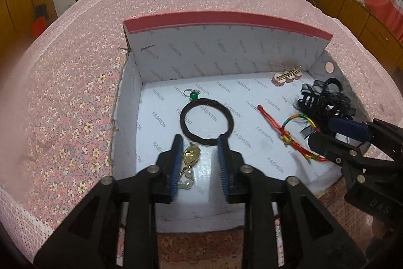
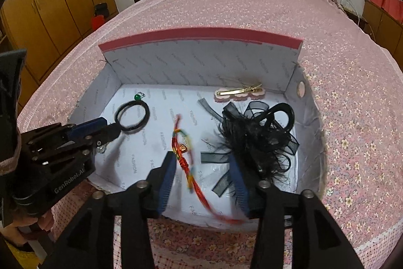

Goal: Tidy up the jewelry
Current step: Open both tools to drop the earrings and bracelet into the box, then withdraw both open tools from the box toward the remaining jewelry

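Note:
An open white-lined box (image 1: 226,52) lies on the bed. Inside it my left gripper (image 1: 200,163) is open over a gold and pearl piece (image 1: 191,155) that lies on the floor by the left pad. A black hair tie (image 1: 206,120) and a green-stone ring (image 1: 192,94) lie just beyond. My right gripper (image 2: 202,180) is open, and a red and rainbow cord bracelet (image 2: 186,163) runs blurred between its pads without being pressed. A black ribbon and feather hair piece (image 2: 257,132) sits to its right.
A pink hair clip with a gold clasp (image 2: 239,92) lies against the box's far wall (image 2: 201,59). The box rests on a pink floral bedspread (image 1: 75,92). Wooden wardrobes (image 2: 50,4) stand at the left, a headboard at the far end.

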Demonstrator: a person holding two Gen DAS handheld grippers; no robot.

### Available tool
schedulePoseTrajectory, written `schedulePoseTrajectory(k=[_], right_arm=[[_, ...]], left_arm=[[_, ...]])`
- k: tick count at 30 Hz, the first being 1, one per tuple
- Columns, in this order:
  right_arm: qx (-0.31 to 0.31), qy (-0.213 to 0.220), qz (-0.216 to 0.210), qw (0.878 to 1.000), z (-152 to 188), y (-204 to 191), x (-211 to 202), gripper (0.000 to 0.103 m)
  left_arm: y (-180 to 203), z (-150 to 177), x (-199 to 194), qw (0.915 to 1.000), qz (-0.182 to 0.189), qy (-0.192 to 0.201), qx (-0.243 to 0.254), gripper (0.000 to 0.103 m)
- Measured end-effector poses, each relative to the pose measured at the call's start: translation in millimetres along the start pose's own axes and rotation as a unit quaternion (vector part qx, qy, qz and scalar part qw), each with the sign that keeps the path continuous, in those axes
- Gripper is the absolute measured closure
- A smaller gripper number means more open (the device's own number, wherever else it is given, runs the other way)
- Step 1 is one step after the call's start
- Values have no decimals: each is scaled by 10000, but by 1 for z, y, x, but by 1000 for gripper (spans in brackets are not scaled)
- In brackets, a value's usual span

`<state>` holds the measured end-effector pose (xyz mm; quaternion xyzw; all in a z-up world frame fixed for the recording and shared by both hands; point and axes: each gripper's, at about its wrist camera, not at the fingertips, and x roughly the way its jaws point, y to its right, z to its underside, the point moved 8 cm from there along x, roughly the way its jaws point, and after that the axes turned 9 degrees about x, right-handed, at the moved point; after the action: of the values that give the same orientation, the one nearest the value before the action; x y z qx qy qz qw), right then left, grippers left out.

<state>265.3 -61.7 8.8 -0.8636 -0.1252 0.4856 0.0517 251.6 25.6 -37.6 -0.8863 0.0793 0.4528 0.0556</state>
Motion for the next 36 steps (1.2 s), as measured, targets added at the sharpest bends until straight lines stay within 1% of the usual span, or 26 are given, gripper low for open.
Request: schedulePoseTrajectory(k=[2,4,11,19,28,33,36], right_arm=[[2,58,-32,10000,-2,0,-6,51],[6,130,-70,9999,-3,-1,-13,51],[-14,422,-219,9989,-4,-5,-45,51],[38,738,-347,9967,8,-3,-85,51],[104,927,-452,9946,34,-1,-122,51],[126,938,-519,9942,53,-2,-131,51],[26,906,-449,9949,68,-5,-131,51]], left_arm=[[0,0,-7,10000,19,72,-4,73],[1,-2,-13,9999,49,119,9,72],[6,-1,-43,9994,78,309,97,71],[10,1,-81,9984,102,532,132,70],[21,16,-114,9972,156,696,216,69],[27,32,-122,9973,243,680,155,69],[29,45,-126,9974,284,640,139,69]])
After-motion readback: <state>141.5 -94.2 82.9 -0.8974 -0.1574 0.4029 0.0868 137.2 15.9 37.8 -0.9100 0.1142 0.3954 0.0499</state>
